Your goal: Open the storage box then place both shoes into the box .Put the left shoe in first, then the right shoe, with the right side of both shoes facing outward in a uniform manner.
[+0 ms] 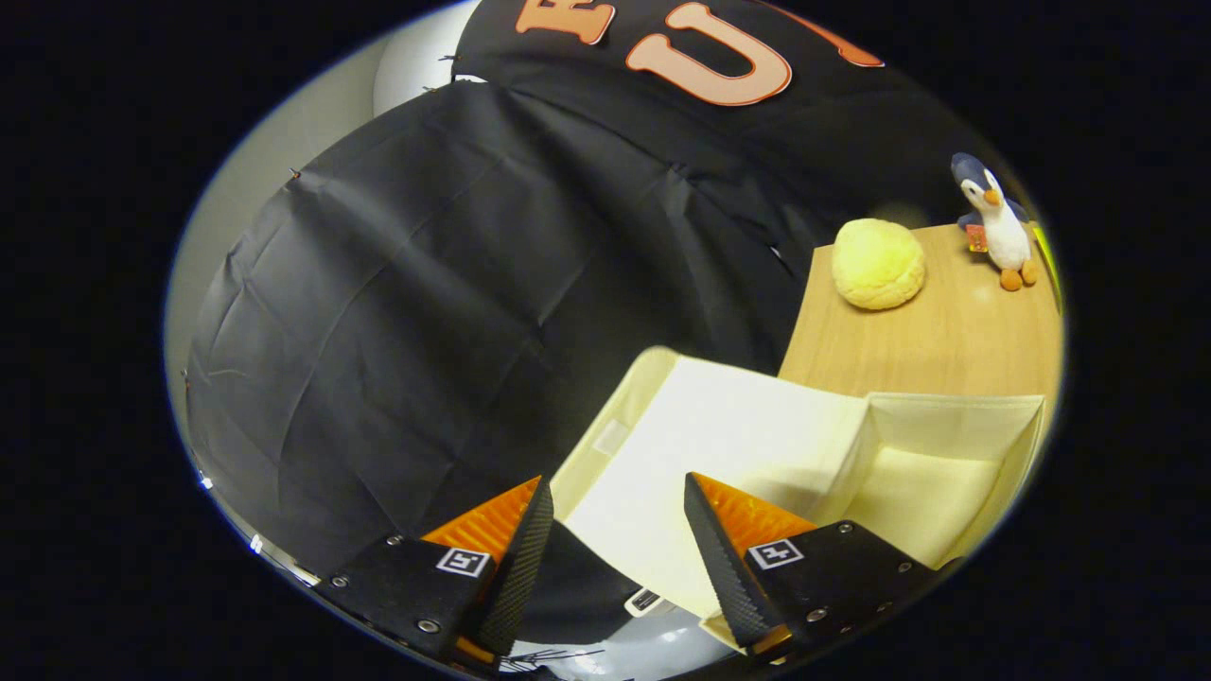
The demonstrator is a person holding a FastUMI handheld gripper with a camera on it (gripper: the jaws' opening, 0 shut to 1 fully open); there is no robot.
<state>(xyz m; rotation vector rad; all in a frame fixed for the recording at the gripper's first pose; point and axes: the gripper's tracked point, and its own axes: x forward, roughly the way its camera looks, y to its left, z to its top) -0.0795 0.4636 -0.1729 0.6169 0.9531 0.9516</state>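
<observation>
Wooden table [946, 331] carries open storage box [851, 445]; gripper [615, 520] spread wide, seemingly holding nothing, above its flap.

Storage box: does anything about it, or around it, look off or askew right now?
Nothing looks damaged or spilled. The storage box stands open, its lid flap raised, inside bare with no shoe visible. The gripper is open, fingers apart, holding nothing. A yellow plush and toy penguin sit upright on the wooden table behind.

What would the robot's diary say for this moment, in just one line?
gripper: open, nothing held | storage box: lid raised, just ahead of the fingers | box inside: no shoes visible | wooden table: beyond box
</observation>
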